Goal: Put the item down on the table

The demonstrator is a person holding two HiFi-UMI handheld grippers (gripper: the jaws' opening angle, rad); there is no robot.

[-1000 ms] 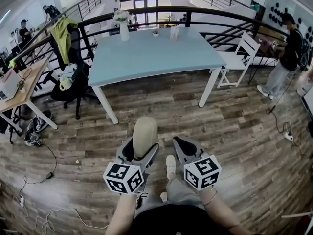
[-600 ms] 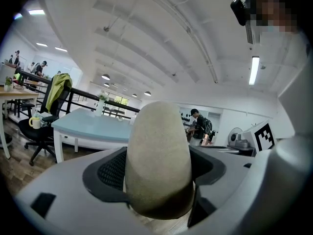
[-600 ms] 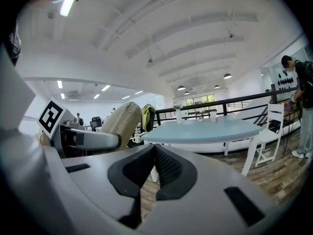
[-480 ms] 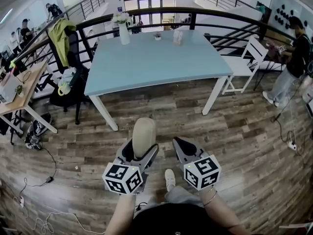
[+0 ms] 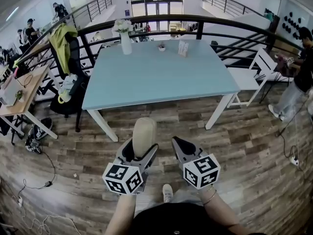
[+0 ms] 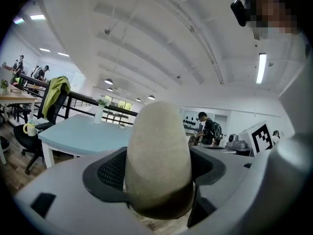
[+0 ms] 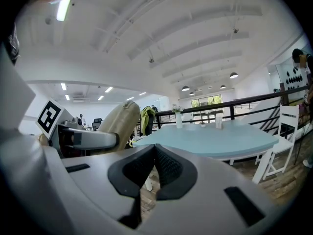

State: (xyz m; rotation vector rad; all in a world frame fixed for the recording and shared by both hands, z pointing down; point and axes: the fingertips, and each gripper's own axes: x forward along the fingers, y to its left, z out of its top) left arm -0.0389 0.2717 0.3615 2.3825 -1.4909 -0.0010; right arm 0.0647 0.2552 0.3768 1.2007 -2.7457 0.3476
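Observation:
A beige, rounded oblong item (image 5: 144, 136) stands upright between the jaws of my left gripper (image 5: 142, 153), which is shut on it; in the left gripper view the item (image 6: 159, 158) fills the middle, with my left gripper (image 6: 159, 180) clamped round its lower part. My right gripper (image 5: 179, 147) is held beside it, to the right, shut with nothing in it; its black pads (image 7: 146, 173) touch. Both are held over the wooden floor, short of the light blue table (image 5: 161, 77). The item (image 7: 120, 126) and the table (image 7: 215, 140) also show in the right gripper view.
On the table's far edge stand a white vase with flowers (image 5: 125, 33), a small pot (image 5: 161, 47) and a clear card stand (image 5: 183, 48). A black chair with a green jacket (image 5: 66, 58) is left of the table, a white chair (image 5: 257, 75) right. A person (image 5: 298, 77) stands far right.
The table has come nearer in the head view. Both grippers keep their hold and spacing.

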